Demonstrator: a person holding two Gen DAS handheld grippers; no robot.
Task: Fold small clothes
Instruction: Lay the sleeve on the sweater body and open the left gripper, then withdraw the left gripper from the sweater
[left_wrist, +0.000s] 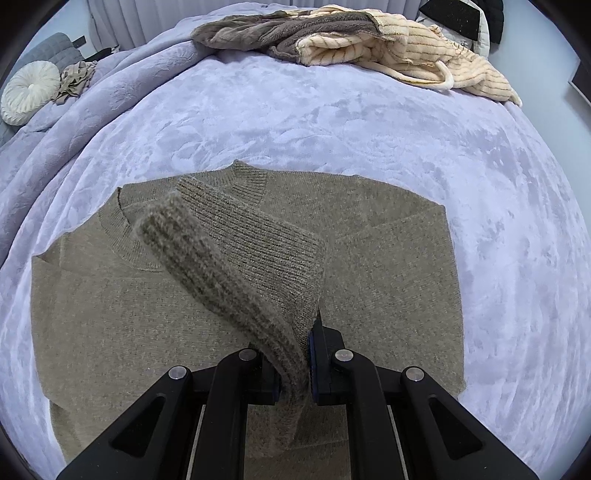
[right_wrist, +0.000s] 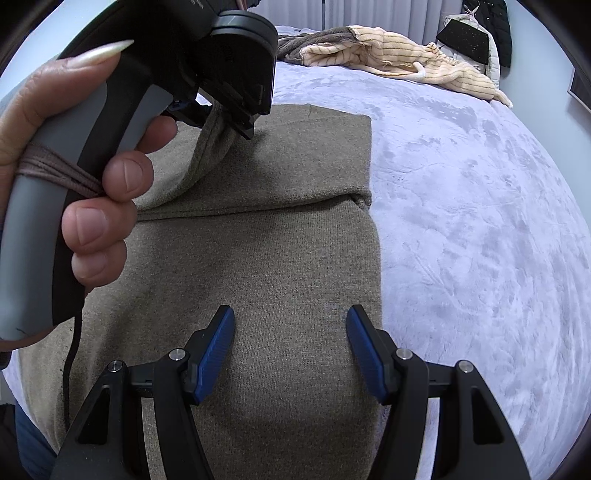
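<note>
Close in, the left gripper (left_wrist: 295, 373) is clamped tight on the ribbed cuff (left_wrist: 229, 280) of a sweater sleeve, the knit pinched between its black fingers and lifted up off the cloth below. In the right wrist view the left hand (right_wrist: 74, 166) shows big at the left, wrapped round the grey and black handle, a brown band looped over it, and the sleeve hangs down from that gripper to the sweater.

The right gripper (right_wrist: 290, 350) is spread wide, blue pads (right_wrist: 218, 350) well apart, nothing between them, poised over the lower body of the sweater (right_wrist: 258, 258); whether the fingertips touch the knit is hard to say from here.

The sweater (left_wrist: 388, 277) itself, olive-brown, lies flat on the bed, its collar (left_wrist: 247, 181) pointing away, one side already folded in with a straight edge along the right.

Under it all, the lilac plush blanket (left_wrist: 332, 122) covers the bed.

Farther back, a heap of cream striped and grey-brown fleece clothes (left_wrist: 369, 44) sits at the far edge. Off to the far left, a round white cushion (left_wrist: 29, 92) rests beside a small crumpled beige cloth (left_wrist: 74, 79).
</note>
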